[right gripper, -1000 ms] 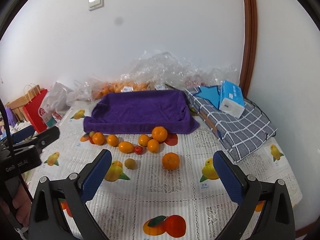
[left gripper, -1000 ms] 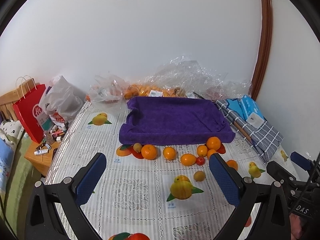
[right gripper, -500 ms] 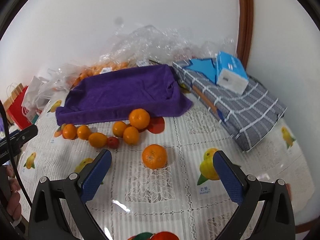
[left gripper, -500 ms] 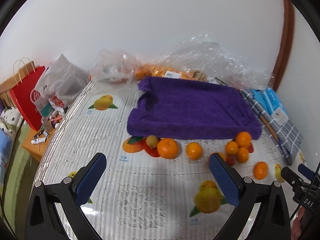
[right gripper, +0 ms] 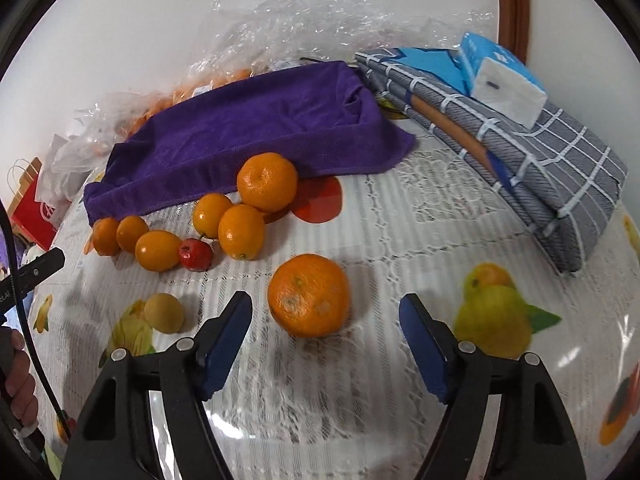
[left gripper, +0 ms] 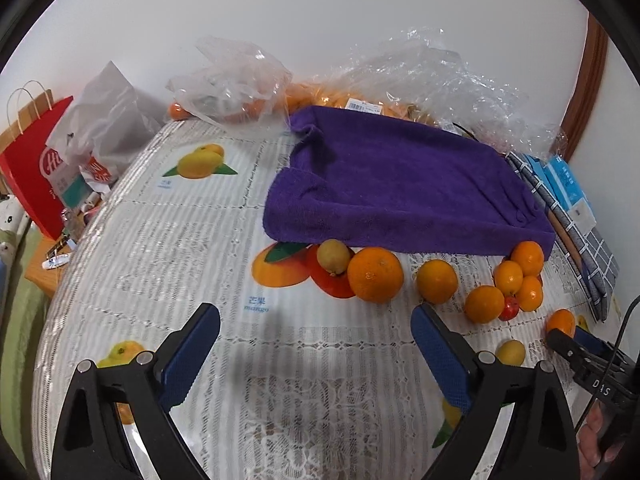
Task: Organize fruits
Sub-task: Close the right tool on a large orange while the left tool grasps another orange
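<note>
One view only — right wrist's — shows the tissue pack [right gripper: 505,80] whole.

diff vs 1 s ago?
Both grippers dropped toward the table. The right gripper now lines up on the lone orange, jaws closing, not touching it. The left gripper is closing on nothing. Fruits and purple towel unmoved.

Bare tablecloth [left gripper: 168,240] left of the fruits; purple towel [left gripper: 400,184] blocks behind.
</note>
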`<state>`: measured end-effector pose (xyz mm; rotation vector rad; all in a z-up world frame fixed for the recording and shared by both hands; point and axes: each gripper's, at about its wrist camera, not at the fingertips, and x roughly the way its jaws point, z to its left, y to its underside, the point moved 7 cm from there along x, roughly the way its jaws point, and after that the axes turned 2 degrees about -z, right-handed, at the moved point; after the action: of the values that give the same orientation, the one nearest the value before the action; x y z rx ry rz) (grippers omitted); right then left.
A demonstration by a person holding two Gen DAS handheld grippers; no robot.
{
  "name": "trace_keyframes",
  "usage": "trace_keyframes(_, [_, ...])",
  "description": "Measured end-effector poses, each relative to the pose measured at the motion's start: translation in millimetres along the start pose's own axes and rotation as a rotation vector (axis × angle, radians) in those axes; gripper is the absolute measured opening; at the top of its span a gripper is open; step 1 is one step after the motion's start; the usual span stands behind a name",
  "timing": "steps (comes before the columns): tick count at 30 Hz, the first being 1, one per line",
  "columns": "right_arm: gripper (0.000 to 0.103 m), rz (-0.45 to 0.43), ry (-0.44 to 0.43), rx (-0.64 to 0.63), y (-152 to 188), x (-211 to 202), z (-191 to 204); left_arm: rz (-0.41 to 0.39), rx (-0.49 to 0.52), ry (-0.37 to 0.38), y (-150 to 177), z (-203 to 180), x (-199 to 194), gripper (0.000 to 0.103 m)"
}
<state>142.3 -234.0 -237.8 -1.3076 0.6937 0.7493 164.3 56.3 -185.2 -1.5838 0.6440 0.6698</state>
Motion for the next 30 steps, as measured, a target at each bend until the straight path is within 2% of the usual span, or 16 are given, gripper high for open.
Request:
trace_keyframes(4, [0.07,-0.042,0.045,-0.03,-0.6,3.5,1.6,0.018,0.024,-0.027,1.4,-2.7,17.5,0.096])
trace_keyframes(12, [0.069,-0.049,0.056,-0.037,-1.6,5.2,-0.2,0.005,0.029,0.079,-3.3,-20.3,32.6,0.087])
trace_keyframes(13, [0.067,-0.046,0.066,-0.051,-1.6,6.0,0.9,0.003,0.033,0.085,-3.2,-23.1,34.3,0.084])
trace_keyframes(15, [0.064,-0.046,0.077,-0.063,-1.9,5.9,2.7,0.0,0.029,0.114,-3.0,-28.3,38.3,0.074])
trace_keyframes(20, [0.054,-0.063,0.053,-0.021,-2.2,1.9,-3.7,0.002,-0.008,0.195,-2.7,-33.3,46.1,0.058])
trace_keyframes(22, [0.047,-0.069,0.054,-0.006,-1.9,0.1,-5.8,0.002,-0.013,0.203,-3.7,-34.5,48.8,0.055])
trace_keyframes(23, [0.046,-0.069,0.054,-0.006,-1.8,-0.4,-6.2,-0.001,-0.015,0.202,-3.6,-35.1,49.0,0.05])
trace_keyframes(28, [0.042,-0.07,0.058,-0.018,-1.2,-0.7,-3.5,-0.003,-0.009,0.205,-2.3,-37.1,49.6,0.047])
trace_keyframes(30, [0.042,-0.074,0.047,-0.009,-1.0,-1.6,-4.4,-0.011,-0.03,0.215,-3.1,-34.0,47.1,0.041])
